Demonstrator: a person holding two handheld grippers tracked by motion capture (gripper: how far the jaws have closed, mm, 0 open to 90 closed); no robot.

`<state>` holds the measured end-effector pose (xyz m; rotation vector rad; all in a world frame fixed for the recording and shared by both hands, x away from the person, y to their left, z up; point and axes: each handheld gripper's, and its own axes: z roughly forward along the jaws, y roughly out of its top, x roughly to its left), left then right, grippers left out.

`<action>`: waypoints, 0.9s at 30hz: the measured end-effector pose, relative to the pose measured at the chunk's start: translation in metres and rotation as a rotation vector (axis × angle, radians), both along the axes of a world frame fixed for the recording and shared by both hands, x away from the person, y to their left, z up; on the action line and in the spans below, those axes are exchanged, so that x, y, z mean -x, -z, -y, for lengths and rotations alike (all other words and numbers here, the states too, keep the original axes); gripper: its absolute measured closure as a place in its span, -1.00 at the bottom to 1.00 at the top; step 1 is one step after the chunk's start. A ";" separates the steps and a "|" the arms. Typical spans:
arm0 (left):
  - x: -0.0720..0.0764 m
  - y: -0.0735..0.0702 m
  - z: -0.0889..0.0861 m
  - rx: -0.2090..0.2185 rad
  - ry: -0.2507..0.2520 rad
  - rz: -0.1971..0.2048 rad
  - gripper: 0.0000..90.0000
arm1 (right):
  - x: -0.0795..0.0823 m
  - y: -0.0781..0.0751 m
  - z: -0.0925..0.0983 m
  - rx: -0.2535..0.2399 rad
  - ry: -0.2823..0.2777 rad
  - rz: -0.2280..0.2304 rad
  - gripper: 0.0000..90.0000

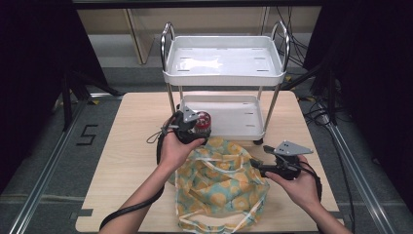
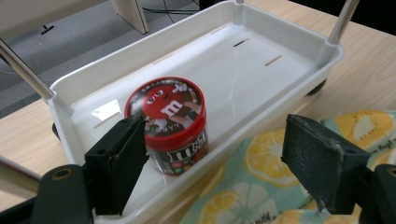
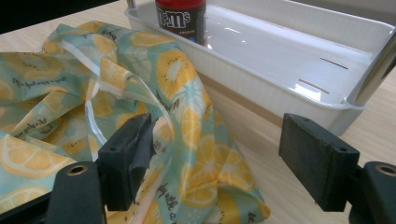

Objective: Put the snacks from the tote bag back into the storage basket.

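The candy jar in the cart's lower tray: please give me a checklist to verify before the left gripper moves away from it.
1. Candy jar upright in the lower tray: ok.
2. Left gripper open: ok.
3. Both jaws free of the jar: cannot tell; one jaw looks very close.
4. Jar lid closed: ok.
5. Fruit-print bag outside the tray: ok.
6. Right gripper open and holding nothing: ok.

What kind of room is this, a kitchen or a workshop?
Likely a lab recording booth: dark curtains around a wooden table, cables on the floor, and a person holding a claw in each hand.
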<state>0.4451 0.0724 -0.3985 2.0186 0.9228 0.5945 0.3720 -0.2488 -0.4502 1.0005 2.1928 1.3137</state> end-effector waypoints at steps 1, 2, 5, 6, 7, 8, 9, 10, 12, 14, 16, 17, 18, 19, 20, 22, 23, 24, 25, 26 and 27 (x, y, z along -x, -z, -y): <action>0.001 0.000 -0.001 -0.010 0.005 -0.005 -0.53 | 0.000 0.000 0.000 -0.001 0.000 -0.001 -0.39; 0.003 0.000 -0.002 -0.011 0.002 -0.005 -0.53 | 0.000 0.000 0.000 0.001 0.000 0.004 -0.39; 0.006 0.002 -0.003 -0.006 0.008 -0.005 -0.53 | 0.000 0.000 0.000 0.006 -0.004 0.000 -0.39; 0.007 0.002 -0.004 -0.007 0.010 -0.010 -0.53 | 0.000 0.000 0.000 0.007 -0.004 0.002 -0.39; 0.007 0.002 -0.004 -0.007 0.010 -0.010 -0.53 | 0.000 0.000 0.000 0.006 -0.004 0.001 -0.39; 0.009 0.002 -0.005 -0.006 0.020 -0.003 -0.53 | 0.000 0.000 0.000 0.006 -0.004 0.001 -0.39; 0.010 0.001 -0.006 -0.016 0.023 -0.001 -0.53 | 0.000 0.000 0.000 0.006 -0.004 0.001 -0.39; 0.011 0.001 -0.006 -0.020 0.024 0.001 -0.53 | 0.000 0.000 0.000 0.006 -0.004 0.001 -0.39; 0.013 0.001 -0.007 -0.011 0.029 0.008 -0.53 | 0.000 0.000 0.000 0.001 0.000 0.007 -0.39; 0.016 0.001 -0.008 -0.010 0.030 0.004 -0.53 | 0.000 0.000 0.000 -0.006 -0.005 0.001 -0.39; 0.018 0.000 -0.010 -0.030 0.043 0.000 -0.53 | 0.000 0.000 0.000 -0.006 -0.004 0.000 -0.39; 0.019 0.000 -0.011 -0.026 0.039 -0.002 -0.53 | 0.000 0.000 0.000 -0.001 0.001 0.001 -0.39; 0.019 0.000 -0.011 -0.026 0.039 -0.002 -0.53 | 0.000 0.000 0.000 0.000 0.001 0.000 -0.39; 0.020 0.001 -0.011 -0.015 0.039 0.002 -0.53 | 0.000 0.000 0.000 0.000 0.001 0.000 -0.39; 0.022 0.000 -0.012 -0.032 0.045 0.000 -0.53 | 0.000 0.000 0.000 -0.007 -0.003 0.000 -0.39; 0.024 0.000 -0.012 -0.030 0.051 -0.001 -0.53 | 0.000 0.000 -0.001 -0.007 -0.003 0.000 -0.39; 0.025 0.001 -0.012 -0.023 0.046 0.008 -0.53 | 0.000 0.000 -0.001 -0.007 -0.003 0.001 -0.39; 0.027 0.001 -0.012 -0.026 0.048 0.003 -0.53 | 0.000 0.000 -0.001 -0.007 -0.004 0.001 -0.39; 0.028 0.002 -0.013 -0.023 0.052 0.000 -0.53 | 0.000 -0.001 0.000 -0.002 -0.001 -0.002 -0.39; 0.029 0.002 -0.013 -0.031 0.052 -0.001 -0.53 | 0.000 0.000 -0.001 -0.010 -0.002 -0.001 -0.39; 0.030 0.003 -0.014 -0.031 0.054 0.005 -0.53 | 0.000 0.000 0.000 -0.008 -0.004 0.004 -0.39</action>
